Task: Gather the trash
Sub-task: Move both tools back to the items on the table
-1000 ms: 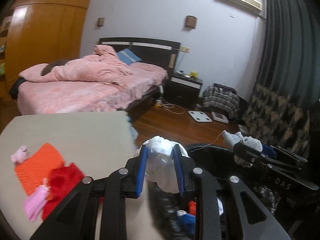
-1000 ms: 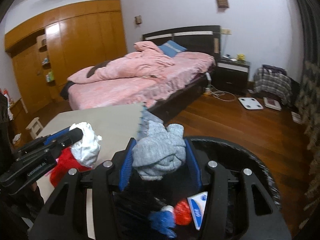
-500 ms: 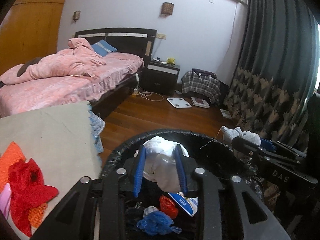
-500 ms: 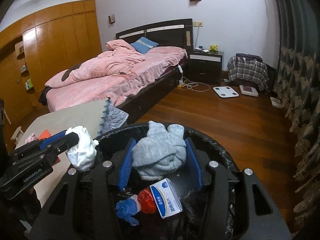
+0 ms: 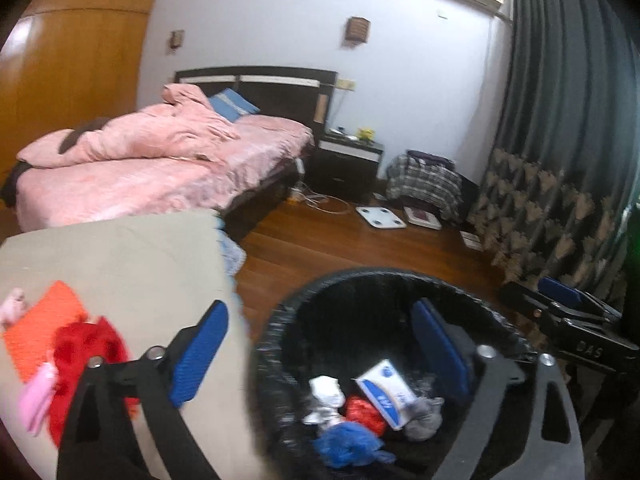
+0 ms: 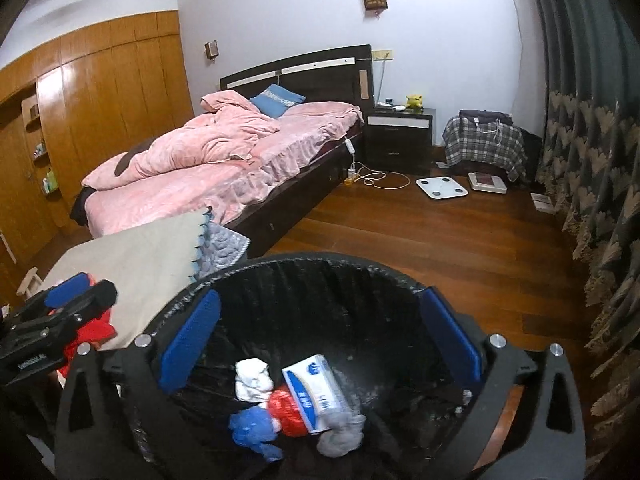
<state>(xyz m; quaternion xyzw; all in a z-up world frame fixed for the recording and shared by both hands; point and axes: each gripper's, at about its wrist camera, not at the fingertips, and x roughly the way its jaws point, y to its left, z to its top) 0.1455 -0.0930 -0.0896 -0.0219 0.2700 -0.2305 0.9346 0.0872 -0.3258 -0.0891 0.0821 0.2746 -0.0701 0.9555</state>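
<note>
A black-lined trash bin (image 5: 276,344) (image 6: 320,264) stands on the wood floor beside a beige-covered table (image 5: 120,256) (image 6: 136,256). Inside lie a white wad (image 5: 326,394) (image 6: 252,378), a grey wad (image 5: 424,420) (image 6: 340,436), a blue-and-white box (image 5: 386,392) (image 6: 316,392), a red scrap (image 6: 286,410) and a blue scrap (image 5: 348,446) (image 6: 250,428). My left gripper (image 5: 320,344) is open and empty, straddling the bin's left rim. My right gripper (image 6: 320,340) is open and empty over the bin.
An orange cloth (image 5: 44,324), a red cloth (image 5: 88,352) and pink bits (image 5: 34,400) lie on the table. A pink bed (image 6: 224,160), nightstand (image 6: 400,136), scale (image 6: 442,187) and dark curtain (image 6: 592,160) stand beyond.
Both grippers have opened. The white wad dropped from the left one and the grey wad from the right one into the bin. The left gripper swung back left.
</note>
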